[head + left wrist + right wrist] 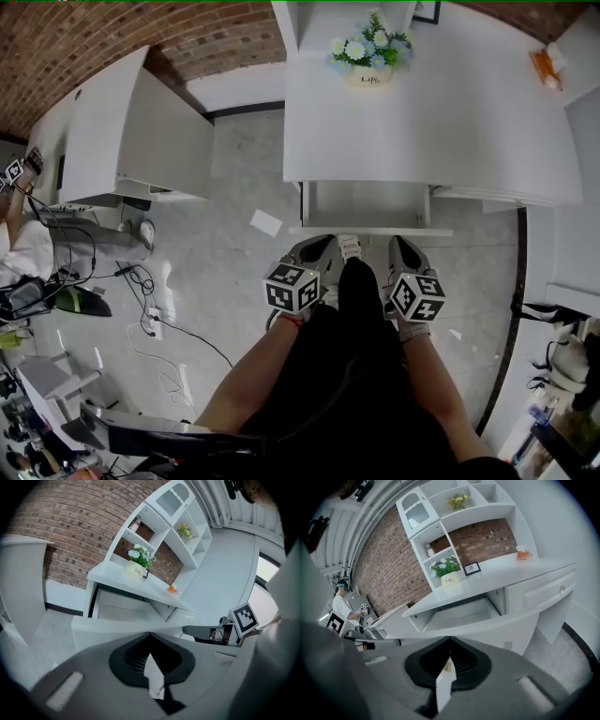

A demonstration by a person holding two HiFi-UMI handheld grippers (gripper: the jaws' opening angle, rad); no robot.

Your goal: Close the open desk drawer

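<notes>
- The open drawer [366,208] juts from under the white desk [459,122], its front panel facing the person.
- The left gripper [317,253] and right gripper [405,255], both with jaws pressed together and holding nothing, sit side by side just before that panel, apparently set to push it in.

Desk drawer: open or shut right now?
Open. The drawer sticks out from under the desk, its interior exposed in the head and right gripper views.
</notes>
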